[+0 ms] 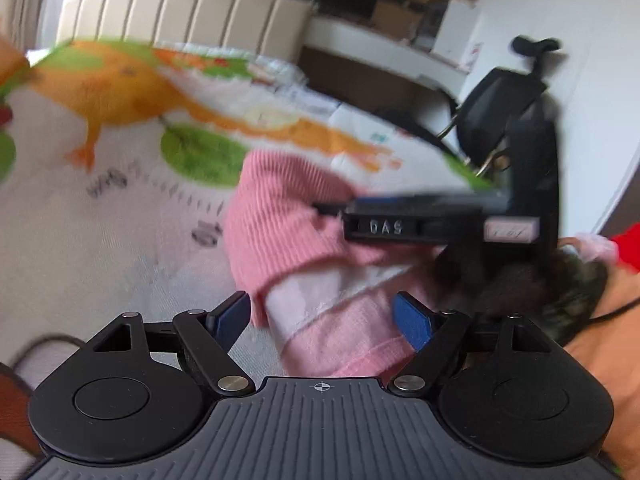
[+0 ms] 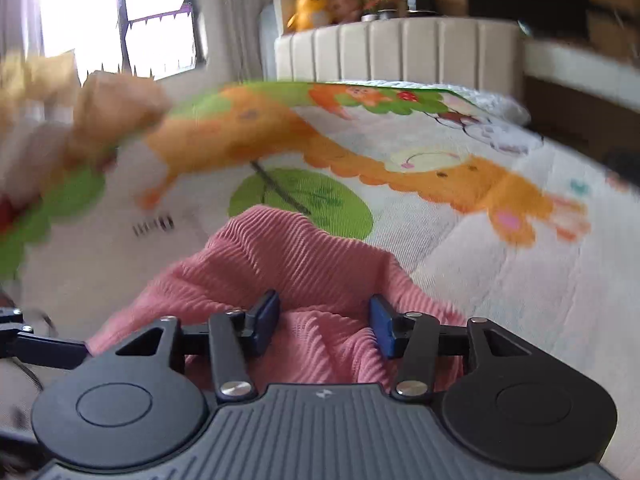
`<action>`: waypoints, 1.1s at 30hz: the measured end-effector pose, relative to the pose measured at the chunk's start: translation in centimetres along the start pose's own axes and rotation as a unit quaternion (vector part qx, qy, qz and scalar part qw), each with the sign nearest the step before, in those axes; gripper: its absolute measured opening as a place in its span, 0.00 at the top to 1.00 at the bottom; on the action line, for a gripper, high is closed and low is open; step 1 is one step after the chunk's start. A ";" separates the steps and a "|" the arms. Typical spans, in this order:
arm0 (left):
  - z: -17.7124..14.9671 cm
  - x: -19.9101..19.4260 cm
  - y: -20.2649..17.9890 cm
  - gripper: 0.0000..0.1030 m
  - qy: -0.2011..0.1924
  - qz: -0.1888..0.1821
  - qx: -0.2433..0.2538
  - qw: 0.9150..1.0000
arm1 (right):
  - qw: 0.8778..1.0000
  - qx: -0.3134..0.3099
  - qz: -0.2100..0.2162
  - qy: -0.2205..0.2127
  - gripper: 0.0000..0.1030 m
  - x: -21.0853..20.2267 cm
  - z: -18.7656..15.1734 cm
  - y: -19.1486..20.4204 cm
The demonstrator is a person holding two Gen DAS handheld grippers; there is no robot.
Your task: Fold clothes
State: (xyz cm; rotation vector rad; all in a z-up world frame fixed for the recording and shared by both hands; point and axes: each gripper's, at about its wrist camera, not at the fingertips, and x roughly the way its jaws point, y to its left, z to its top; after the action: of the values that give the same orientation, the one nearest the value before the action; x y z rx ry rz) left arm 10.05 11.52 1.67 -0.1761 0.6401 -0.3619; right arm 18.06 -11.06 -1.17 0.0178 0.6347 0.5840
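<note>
A pink ribbed knit garment (image 1: 288, 216) with a pale stripe lies bunched on the bed. My left gripper (image 1: 322, 316) is open just above its near edge, blue pads (image 1: 234, 314) apart and empty. The right gripper's body (image 1: 420, 224) shows beyond it, over the garment. In the right wrist view the same garment (image 2: 296, 256) is heaped in front of my right gripper (image 2: 324, 322), which is open with cloth lying between its pads (image 2: 266, 316); no grip shows.
The bed has a cartoon-print blanket (image 2: 400, 168) with orange animals and green leaves. A padded headboard (image 2: 400, 48) stands at the back. A black office chair (image 1: 504, 108) and desk are at the right. The person's clothing (image 1: 608, 320) is at the lower right.
</note>
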 end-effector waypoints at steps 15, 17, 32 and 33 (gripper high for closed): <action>1.3 5.8 -1.3 0.17 0.019 0.026 0.005 0.999 | 0.998 -0.012 0.019 0.056 0.38 -4.1 -4.3 -1.3; 1.6 5.3 -1.4 0.18 0.025 0.026 0.008 0.999 | 0.997 -0.014 0.026 0.071 0.36 -3.8 -3.8 -1.5; 5.6 7.6 1.3 0.19 0.069 0.069 -0.003 0.995 | 0.997 -0.065 0.040 0.020 0.30 -6.0 4.7 -1.4; 5.3 8.0 1.0 0.18 0.076 0.071 0.002 0.995 | 0.997 -0.064 0.034 0.005 0.30 -5.6 5.5 -1.2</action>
State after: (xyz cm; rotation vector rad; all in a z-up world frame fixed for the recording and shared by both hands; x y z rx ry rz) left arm 19.51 9.68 1.16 -0.0990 0.7970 -0.2410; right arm 18.11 -14.10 6.23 -0.0846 0.6066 0.6905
